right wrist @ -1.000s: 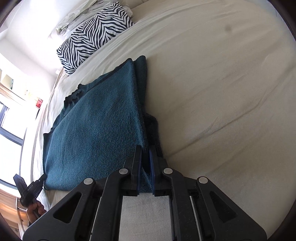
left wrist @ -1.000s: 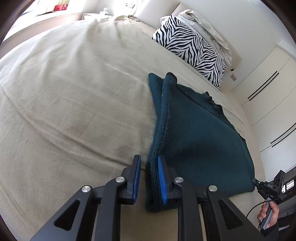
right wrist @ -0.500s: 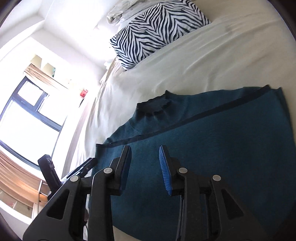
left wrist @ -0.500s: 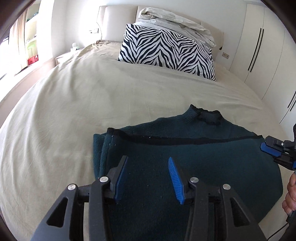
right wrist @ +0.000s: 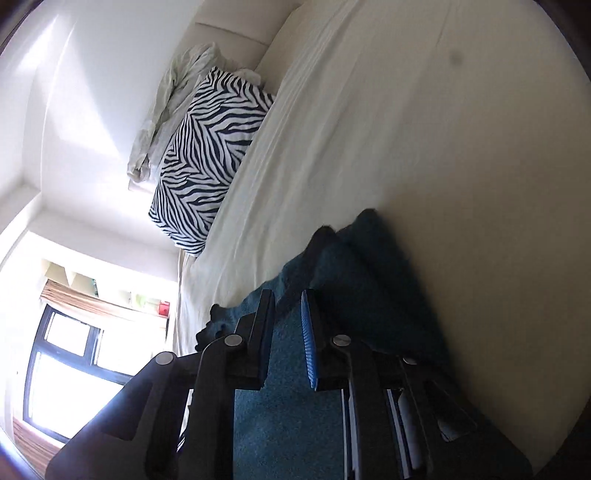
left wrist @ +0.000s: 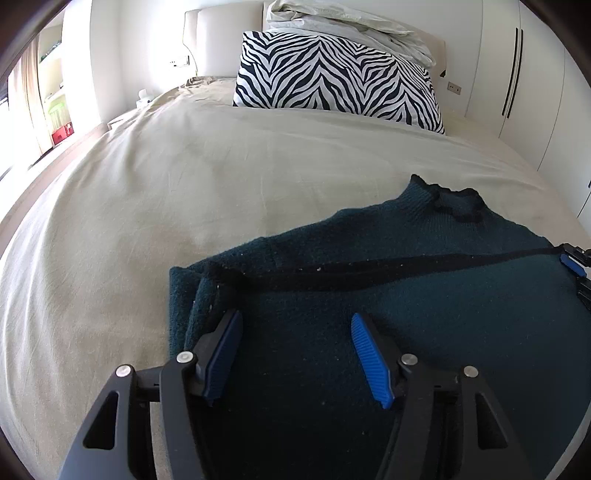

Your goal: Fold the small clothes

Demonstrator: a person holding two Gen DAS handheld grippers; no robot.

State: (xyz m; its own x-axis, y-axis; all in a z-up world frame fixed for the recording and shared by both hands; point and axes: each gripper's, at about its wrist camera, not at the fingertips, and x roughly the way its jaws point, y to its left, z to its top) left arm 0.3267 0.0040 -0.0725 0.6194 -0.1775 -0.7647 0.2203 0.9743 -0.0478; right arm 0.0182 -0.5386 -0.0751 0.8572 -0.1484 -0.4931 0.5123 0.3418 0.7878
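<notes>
Released since a second ago, the dark teal knitted sweater point(left wrist: 424, 295) lies half-folded beneath the spread left gripper point(left wrist: 295, 354); the right gripper point(right wrist: 288, 332), closing, pinches its edge for another fold.

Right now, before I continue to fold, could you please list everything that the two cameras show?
sweater: one, dark teal with black trim, folded, lying on the near part of the bed
bed sheet: one, beige, covering the bed
pillow: one, black-and-white zebra stripes, at the head of the bed
bedding bundle: one, off-white, crumpled behind the pillow
wardrobe: one, white, right of the bed
window: one, dark frame, beside the bed
left gripper: black, blue pads, open over the sweater, just been opening, nothing between its jaws
right gripper: black, blue pads, just been closing, sweater edge at its tips, grip unclear
</notes>
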